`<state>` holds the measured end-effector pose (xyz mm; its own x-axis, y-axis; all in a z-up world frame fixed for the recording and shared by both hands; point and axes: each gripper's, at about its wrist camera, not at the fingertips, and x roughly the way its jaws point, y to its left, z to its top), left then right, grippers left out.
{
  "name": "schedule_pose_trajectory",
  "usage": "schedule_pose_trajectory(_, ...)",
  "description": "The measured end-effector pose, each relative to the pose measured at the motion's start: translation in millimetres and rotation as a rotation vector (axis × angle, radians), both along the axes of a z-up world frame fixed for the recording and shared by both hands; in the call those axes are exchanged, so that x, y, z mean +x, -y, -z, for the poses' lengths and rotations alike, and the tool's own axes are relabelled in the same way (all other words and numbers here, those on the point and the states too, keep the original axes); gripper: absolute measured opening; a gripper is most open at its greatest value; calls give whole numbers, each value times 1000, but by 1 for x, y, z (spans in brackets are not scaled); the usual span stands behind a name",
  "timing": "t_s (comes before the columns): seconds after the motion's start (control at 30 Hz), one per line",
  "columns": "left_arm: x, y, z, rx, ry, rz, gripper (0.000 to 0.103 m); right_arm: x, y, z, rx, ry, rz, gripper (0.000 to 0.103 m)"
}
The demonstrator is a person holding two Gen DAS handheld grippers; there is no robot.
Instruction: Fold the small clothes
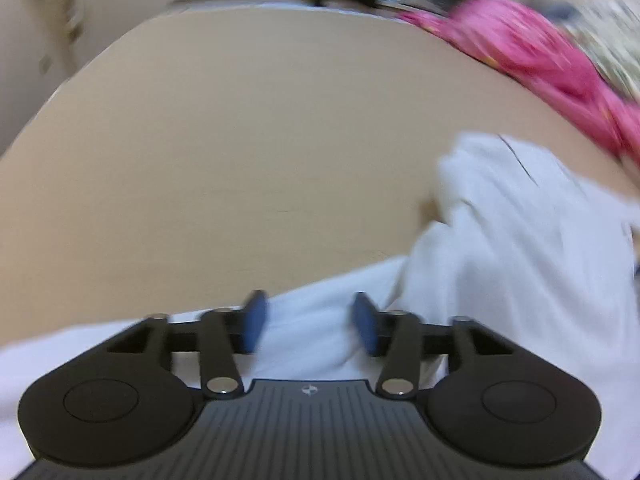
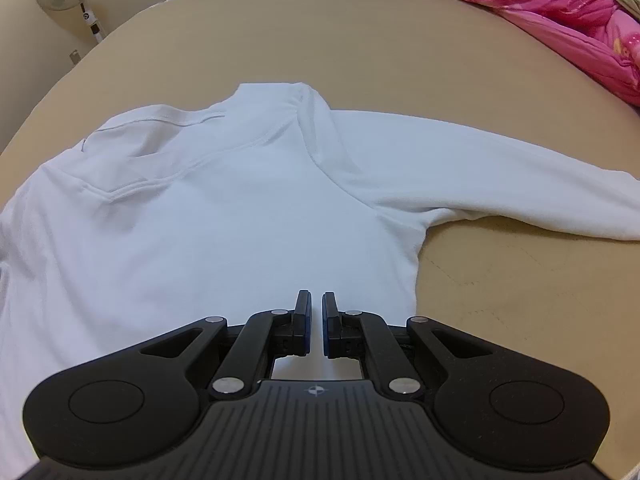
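Your left gripper [image 1: 308, 322] stands wide above the white shirt [image 2: 224, 216], gripping nothing; your right gripper [image 2: 317, 322] is nearly closed over its hem, on the tan table [image 2: 500, 280].

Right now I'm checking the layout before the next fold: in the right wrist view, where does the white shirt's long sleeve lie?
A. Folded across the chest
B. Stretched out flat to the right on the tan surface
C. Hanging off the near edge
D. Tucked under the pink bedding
B: the long sleeve of the white shirt runs out rightward over the tan surface, apart from the pink bedding.
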<state>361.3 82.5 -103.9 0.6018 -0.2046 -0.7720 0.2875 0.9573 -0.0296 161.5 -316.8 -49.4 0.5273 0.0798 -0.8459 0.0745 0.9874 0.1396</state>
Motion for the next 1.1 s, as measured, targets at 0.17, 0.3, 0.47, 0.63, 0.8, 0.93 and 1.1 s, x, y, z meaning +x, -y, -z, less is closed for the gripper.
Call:
schedule_pose_trajectory(0.17,-15,7,9,63,43,76,23,0,-3,-2,2,5,-15,5)
schedule_pose_trajectory(0.3,-15,11,3,96,48,101,1,-1,-7,-3,-2,6,-27,5)
schedule_pose_trajectory(0.47,-27,-20,-32,117,160,27,0,-1,-5,-3,-4,2,-17,5)
schedule_pose_trajectory(0.63,-23,-65,-63,46,257,-262,3,0,-6,-3,-4,0,-14,5)
schedule_pose_trajectory(0.8,-23,-52,-43,120,209,-223,14,2,-6,-1,-5,-6,-23,5)
schedule_pose_trajectory(0.93,-18,-54,-57,-60,251,-227,18,2,-1,-5,8,13,-13,5)
schedule_pose_trajectory(1.1,6,-55,-65,-226,189,-232,31,15,11,-19,89,127,1,5)
